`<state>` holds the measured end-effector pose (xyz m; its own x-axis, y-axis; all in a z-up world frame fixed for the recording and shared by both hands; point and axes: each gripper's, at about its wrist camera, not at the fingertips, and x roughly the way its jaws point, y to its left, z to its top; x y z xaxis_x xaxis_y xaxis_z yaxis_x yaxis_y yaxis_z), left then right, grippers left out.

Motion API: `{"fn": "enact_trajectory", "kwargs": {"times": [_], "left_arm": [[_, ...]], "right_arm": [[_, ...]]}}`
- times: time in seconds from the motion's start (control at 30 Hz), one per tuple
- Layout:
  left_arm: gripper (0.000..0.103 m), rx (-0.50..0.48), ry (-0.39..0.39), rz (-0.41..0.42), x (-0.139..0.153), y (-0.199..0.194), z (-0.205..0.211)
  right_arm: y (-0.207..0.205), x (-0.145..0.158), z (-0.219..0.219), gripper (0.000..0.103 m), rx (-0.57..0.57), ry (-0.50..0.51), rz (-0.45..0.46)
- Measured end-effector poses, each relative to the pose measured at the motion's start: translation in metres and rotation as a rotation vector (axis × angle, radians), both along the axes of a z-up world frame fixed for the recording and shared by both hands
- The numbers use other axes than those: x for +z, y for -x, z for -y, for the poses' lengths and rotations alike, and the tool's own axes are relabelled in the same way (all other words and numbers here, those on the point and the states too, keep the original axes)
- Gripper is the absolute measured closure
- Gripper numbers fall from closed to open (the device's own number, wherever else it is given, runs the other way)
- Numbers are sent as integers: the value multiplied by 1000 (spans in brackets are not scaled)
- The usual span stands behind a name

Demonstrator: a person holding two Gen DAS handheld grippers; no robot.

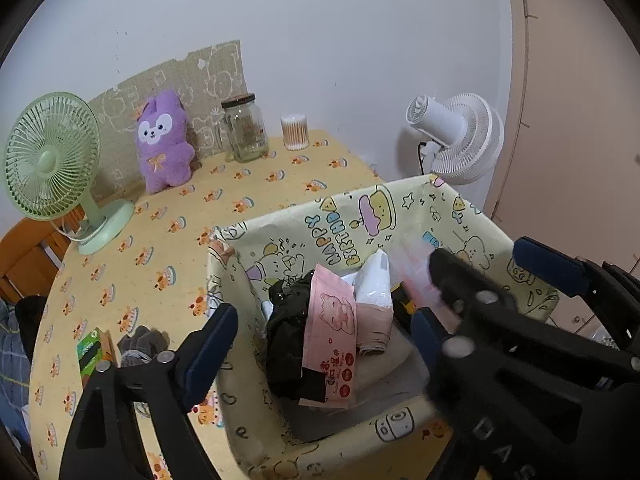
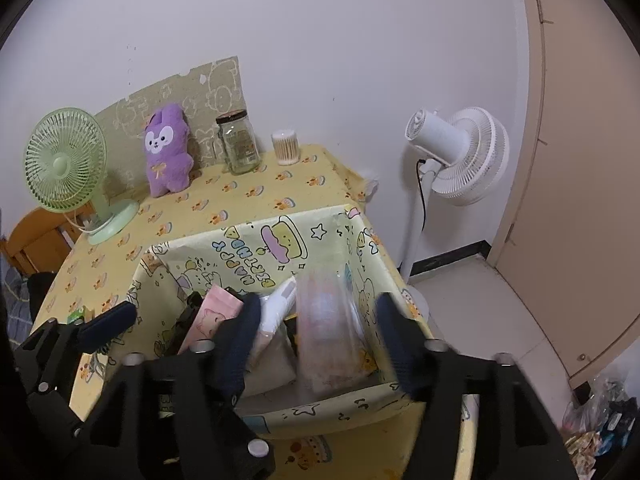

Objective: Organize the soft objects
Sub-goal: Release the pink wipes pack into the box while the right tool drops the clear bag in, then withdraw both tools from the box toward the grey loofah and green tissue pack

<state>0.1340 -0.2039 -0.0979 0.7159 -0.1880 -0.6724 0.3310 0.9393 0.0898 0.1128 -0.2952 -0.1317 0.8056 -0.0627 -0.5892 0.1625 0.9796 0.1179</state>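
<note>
A box (image 1: 304,220) lined with cartoon birthday paper stands on the yellow tablecloth. It holds a black bundle (image 1: 286,336), a pink tissue pack (image 1: 334,328) and a white pack (image 1: 374,284). My left gripper (image 1: 378,302) is open, its fingers spread wide over the box with nothing pressed between them. My right gripper (image 2: 318,332) is open above the box's right side. A blurred, translucent pink pack (image 2: 330,320) stands loose between its pads, clear of the left pad. A purple plush (image 1: 164,140) leans against the back wall.
A green desk fan (image 1: 52,156), a glass jar (image 1: 244,128) and a cup of cotton swabs (image 1: 295,132) stand along the table's back. A small green carton (image 1: 92,352) and a grey cloth item (image 1: 140,344) lie near the left finger. A white floor fan (image 2: 460,152) stands right of the table.
</note>
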Motion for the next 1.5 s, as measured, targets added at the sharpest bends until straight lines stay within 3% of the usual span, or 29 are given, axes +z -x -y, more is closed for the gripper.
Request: {"fn": "enact_trajectory", "kwargs": {"times": [0.13,0.77,1.07,1.5], "left_arm": [[8,-1,10,13,6,5,-3],[3,22,52,99,41,31,-44],[1,48,79,121,48,37,-74],[1,112,110,142,53,37,-126]], "right_arm": [[5,7,-4,24,-2,10,6],[32,44,-42,7,-24,71,66],[39,56,-71,1,-23,102,101],[31,63,-123,1,63,77,102]]}}
